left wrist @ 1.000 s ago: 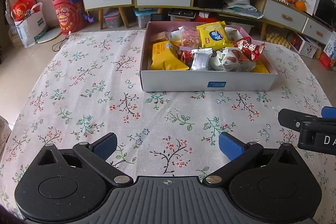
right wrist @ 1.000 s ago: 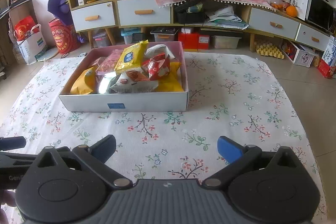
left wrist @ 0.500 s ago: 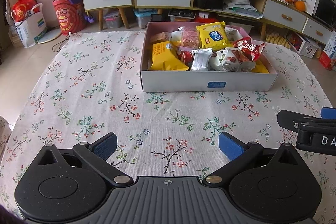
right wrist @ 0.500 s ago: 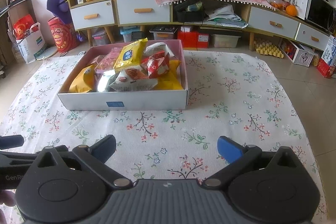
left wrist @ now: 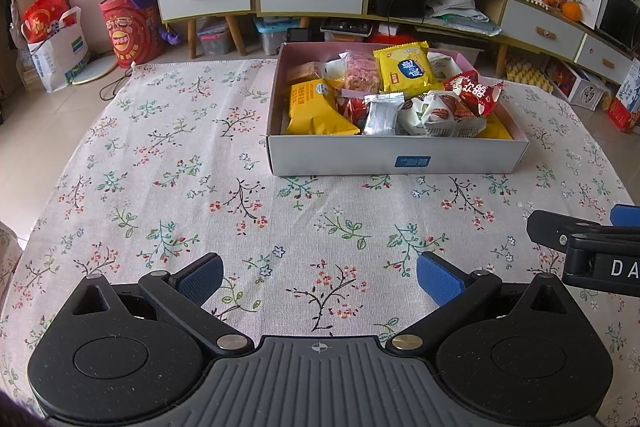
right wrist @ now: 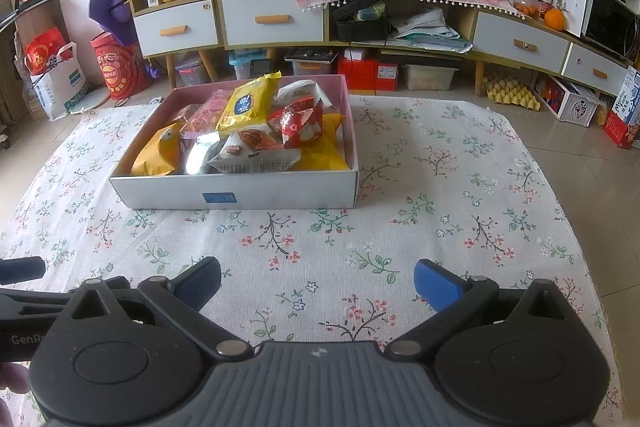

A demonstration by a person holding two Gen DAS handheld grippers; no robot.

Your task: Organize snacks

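Left wrist view | your left hand-held gripper hangs released, empty | right hand-held gripper same | white cardboard snack box packed full on floral-cloth worktop

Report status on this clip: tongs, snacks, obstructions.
Left tongs open, empty. Right tongs open, empty. Snacks heaped in box. Cloth ahead bare.

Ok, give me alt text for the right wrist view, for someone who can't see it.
A shallow white box piled with snack packets sits on a floral tablecloth, ahead of the open, empty right gripper. Part of the left gripper shows at the left edge, cabinets behind.
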